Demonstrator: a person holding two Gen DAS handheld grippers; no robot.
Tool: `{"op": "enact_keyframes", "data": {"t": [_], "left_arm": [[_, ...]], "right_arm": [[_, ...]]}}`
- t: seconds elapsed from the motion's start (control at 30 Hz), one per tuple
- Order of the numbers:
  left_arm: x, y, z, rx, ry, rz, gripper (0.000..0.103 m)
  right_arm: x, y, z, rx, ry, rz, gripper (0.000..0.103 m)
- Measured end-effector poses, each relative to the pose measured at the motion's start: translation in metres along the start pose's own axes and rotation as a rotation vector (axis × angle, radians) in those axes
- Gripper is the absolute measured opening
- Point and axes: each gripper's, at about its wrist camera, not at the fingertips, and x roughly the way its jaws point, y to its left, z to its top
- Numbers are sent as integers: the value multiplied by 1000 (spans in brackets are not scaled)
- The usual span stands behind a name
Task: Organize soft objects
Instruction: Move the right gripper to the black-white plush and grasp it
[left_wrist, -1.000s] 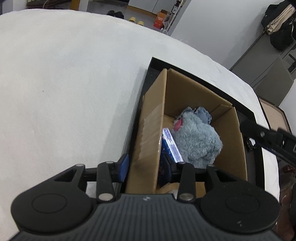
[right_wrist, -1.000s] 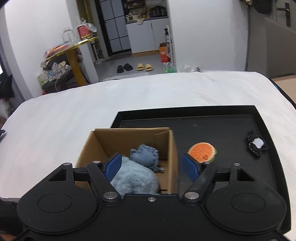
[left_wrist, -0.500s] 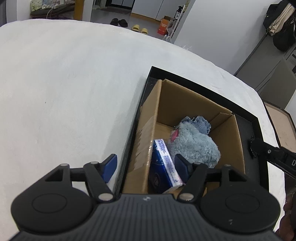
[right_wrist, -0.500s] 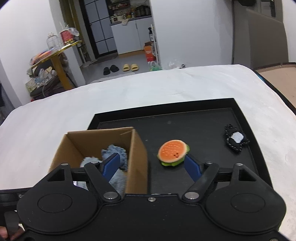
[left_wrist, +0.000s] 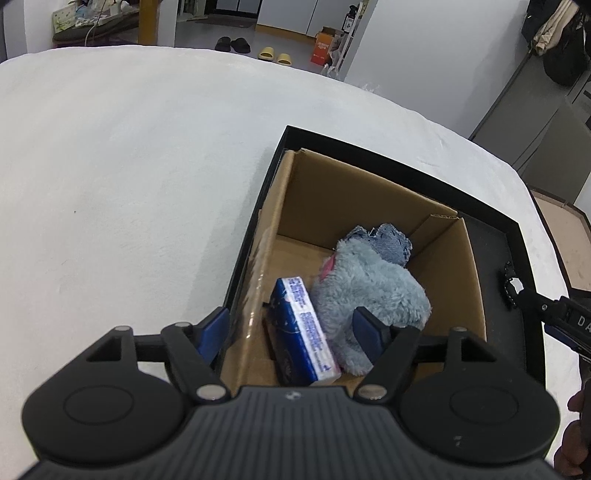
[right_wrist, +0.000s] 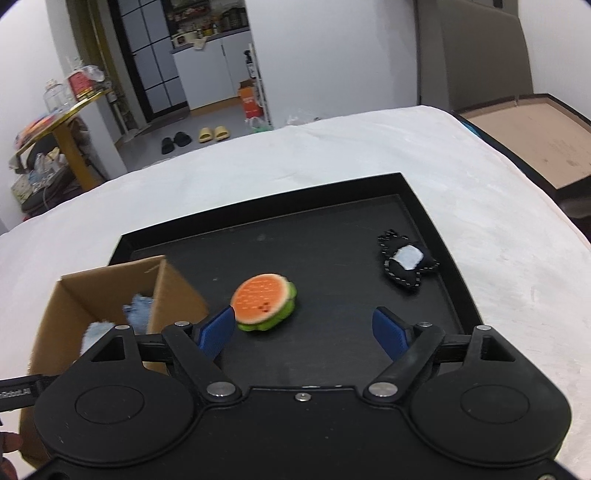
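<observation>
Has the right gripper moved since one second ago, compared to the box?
Yes. The right gripper has shifted rightward: the box now sits at the left edge of its view, and the burger toy lies just ahead of its left finger.

The right hand-held gripper (right_wrist: 303, 330) hangs spread above the tray (right_wrist: 332, 236), near the burger plush (right_wrist: 263, 302).

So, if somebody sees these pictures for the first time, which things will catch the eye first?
Probably the orange-and-green burger plush, lying alone on the black tray just ahead of the open right gripper. Next, the fluffy blue stuffed toy inside the cardboard box, beside a blue-and-white packet.
</observation>
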Motion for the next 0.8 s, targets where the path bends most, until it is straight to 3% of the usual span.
{"op": "enact_keyframes", "data": {"t": [0.17, 0.4, 0.8], "left_arm": [[-1, -3, -1, 3, -11, 17, 72], [-4, -10, -1, -2, -40, 39, 76], [-2, -20, 4, 0, -64, 66, 81]], "right_arm": [[10, -15, 2, 20, 4, -13, 80], [33, -39, 6, 61, 31, -47, 58], [63, -73, 12, 98, 52, -99, 43]]}}
